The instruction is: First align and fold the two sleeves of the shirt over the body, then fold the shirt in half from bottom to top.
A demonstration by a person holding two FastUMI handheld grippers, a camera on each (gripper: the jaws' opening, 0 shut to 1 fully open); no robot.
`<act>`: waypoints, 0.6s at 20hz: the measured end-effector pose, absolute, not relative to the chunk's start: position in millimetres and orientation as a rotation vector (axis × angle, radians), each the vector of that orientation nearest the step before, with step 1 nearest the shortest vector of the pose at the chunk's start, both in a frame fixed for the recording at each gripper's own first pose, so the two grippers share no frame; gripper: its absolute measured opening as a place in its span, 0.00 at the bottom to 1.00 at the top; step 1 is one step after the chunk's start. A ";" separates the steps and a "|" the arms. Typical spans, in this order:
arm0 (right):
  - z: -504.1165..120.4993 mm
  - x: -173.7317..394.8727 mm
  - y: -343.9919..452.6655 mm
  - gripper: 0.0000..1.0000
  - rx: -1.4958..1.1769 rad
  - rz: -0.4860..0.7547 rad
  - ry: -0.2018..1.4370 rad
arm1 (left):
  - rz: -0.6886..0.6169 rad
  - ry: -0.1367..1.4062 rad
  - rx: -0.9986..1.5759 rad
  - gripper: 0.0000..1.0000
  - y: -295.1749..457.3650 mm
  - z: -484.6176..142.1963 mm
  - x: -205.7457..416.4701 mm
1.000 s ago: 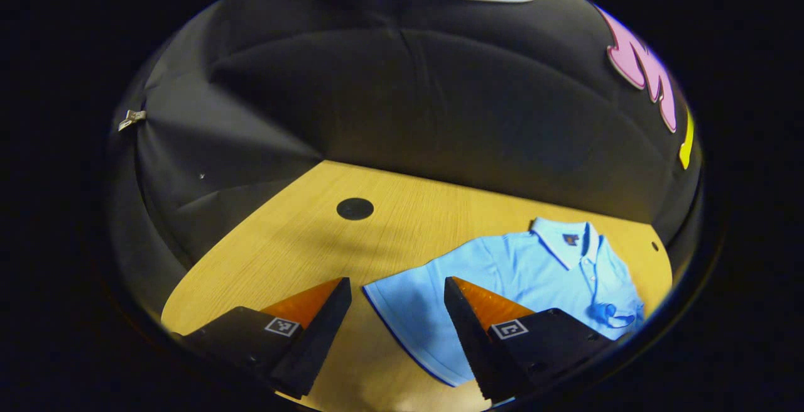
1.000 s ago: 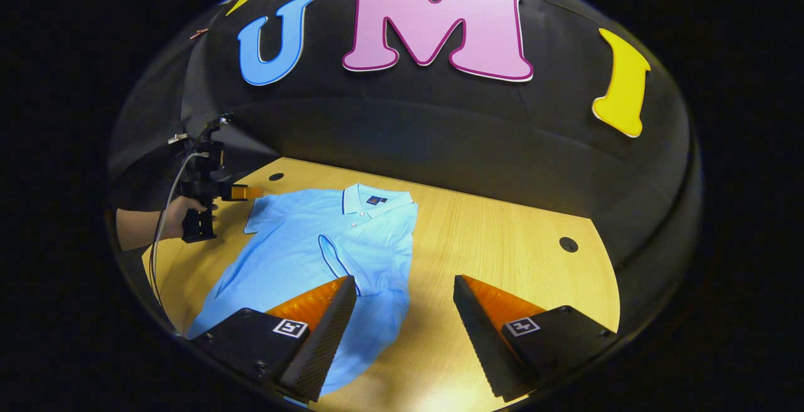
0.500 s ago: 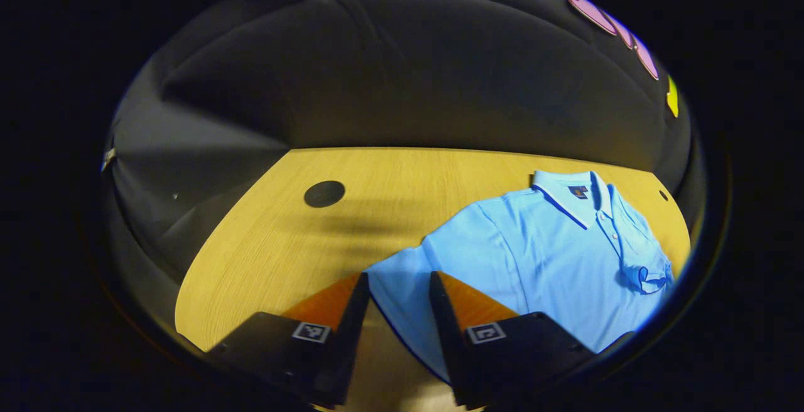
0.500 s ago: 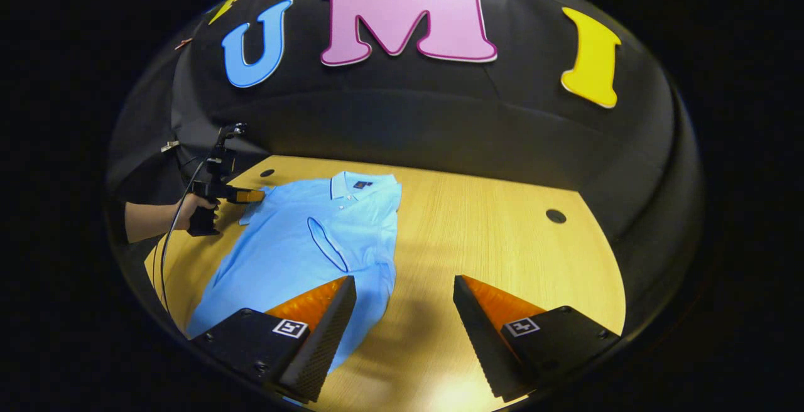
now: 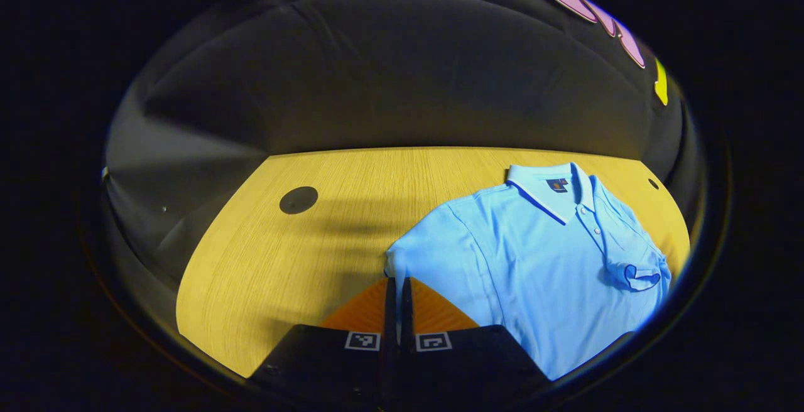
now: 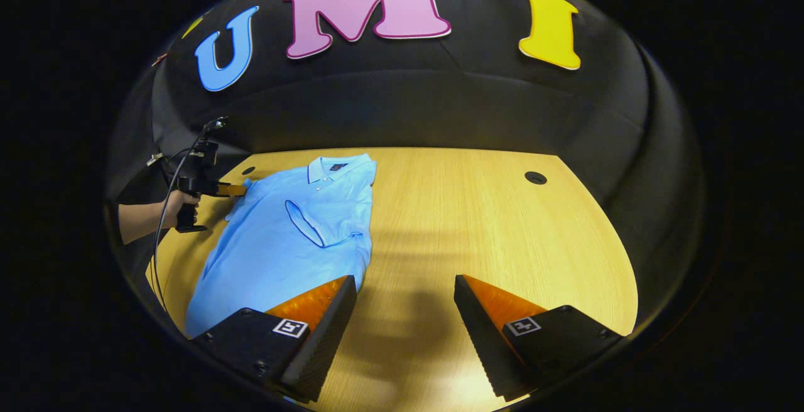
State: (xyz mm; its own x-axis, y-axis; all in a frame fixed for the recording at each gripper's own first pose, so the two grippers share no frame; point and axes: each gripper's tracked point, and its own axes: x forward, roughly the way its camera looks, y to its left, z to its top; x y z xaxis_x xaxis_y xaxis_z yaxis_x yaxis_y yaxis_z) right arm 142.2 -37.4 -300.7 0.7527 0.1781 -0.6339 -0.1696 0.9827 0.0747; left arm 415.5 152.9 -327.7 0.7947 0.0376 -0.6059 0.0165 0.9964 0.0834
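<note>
Blue shirt [image 5: 540,261] lies flat on the desk [image 5: 301,255]. Left hand-held gripper [image 5: 397,286] pinches its sleeve [image 5: 433,255], lower centre, for folding. Right hand-held gripper [image 6: 405,311] waits released.

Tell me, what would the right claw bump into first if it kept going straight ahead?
Probably just the bare wooden table. The right claw is open, and the blue shirt lies off to its left.

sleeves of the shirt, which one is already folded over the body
The sleeve lying across the chest of the shirt is folded. The other sleeve is spread out to the side, its edge at the left gripper.
</note>
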 end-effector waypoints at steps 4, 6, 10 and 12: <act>-303.4 134.6 -51.6 0.98 0.036 0.154 0.708 | -0.008 0.610 0.108 0.06 133.7 -295.1 416.6; -302.4 127.1 -55.9 0.99 0.045 0.140 0.720 | -0.024 0.582 0.102 0.06 115.2 -276.9 416.2; -301.1 114.3 -57.6 0.98 0.094 0.120 0.729 | -0.096 0.566 0.093 0.06 63.4 -251.0 410.1; -295.2 114.4 -59.5 0.98 0.118 0.103 0.725 | -0.124 0.568 0.073 0.06 35.7 -243.5 405.5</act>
State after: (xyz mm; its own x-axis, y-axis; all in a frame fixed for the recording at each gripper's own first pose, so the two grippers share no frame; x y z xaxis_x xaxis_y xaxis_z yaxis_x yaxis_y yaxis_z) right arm 114.4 -59.5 -295.2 0.7439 0.1347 -0.6545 -0.0531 0.9883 0.1431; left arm 405.5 35.7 -243.5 0.8356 -0.0970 -0.5406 0.1373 0.9899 0.0346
